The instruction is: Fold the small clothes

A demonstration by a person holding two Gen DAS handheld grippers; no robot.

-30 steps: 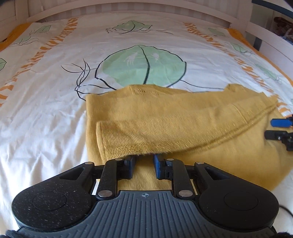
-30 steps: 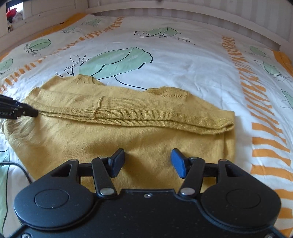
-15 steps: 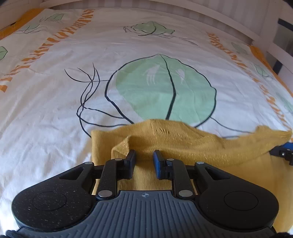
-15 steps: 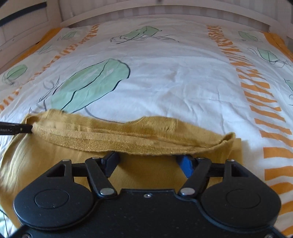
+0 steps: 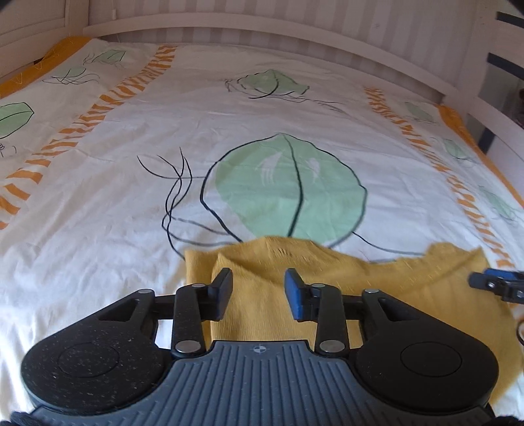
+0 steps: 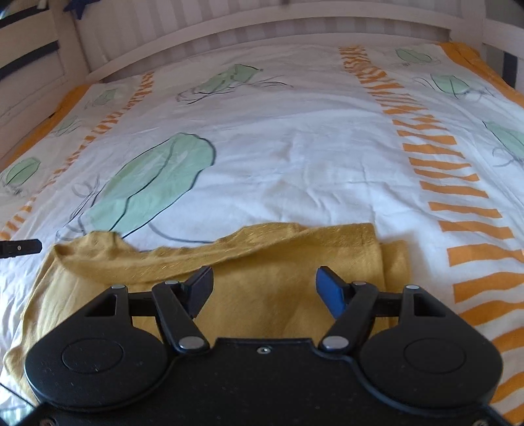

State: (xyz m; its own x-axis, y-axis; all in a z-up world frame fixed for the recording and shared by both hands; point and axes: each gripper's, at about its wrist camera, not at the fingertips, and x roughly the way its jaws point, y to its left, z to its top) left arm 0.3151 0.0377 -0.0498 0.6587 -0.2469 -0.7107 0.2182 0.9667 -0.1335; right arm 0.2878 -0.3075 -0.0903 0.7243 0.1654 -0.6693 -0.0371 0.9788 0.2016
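A mustard-yellow knit garment (image 5: 409, 295) lies folded over on the bed, with its folded edge toward the far side. My left gripper (image 5: 258, 285) hovers just above the garment's left part. Its jaws are opening, and no cloth is pinched between them. In the right wrist view the same garment (image 6: 294, 249) spreads under my right gripper (image 6: 265, 285), which stands open with nothing between its pads. The right gripper's fingertips (image 5: 491, 281) show at the edge of the left wrist view. One of the left gripper's fingers (image 6: 19, 247) shows at the left of the right wrist view.
The bed is covered by a white duvet (image 5: 262, 108) printed with green leaves and orange stripes. A white slatted headboard (image 5: 262, 29) closes the far end. A side rail (image 5: 475, 65) runs along the right.
My left gripper has let go of the garment's folded edge, spread its jaws and risen. The folded layer has dropped flat. The right gripper's jaws have widened slightly and it has drawn back.
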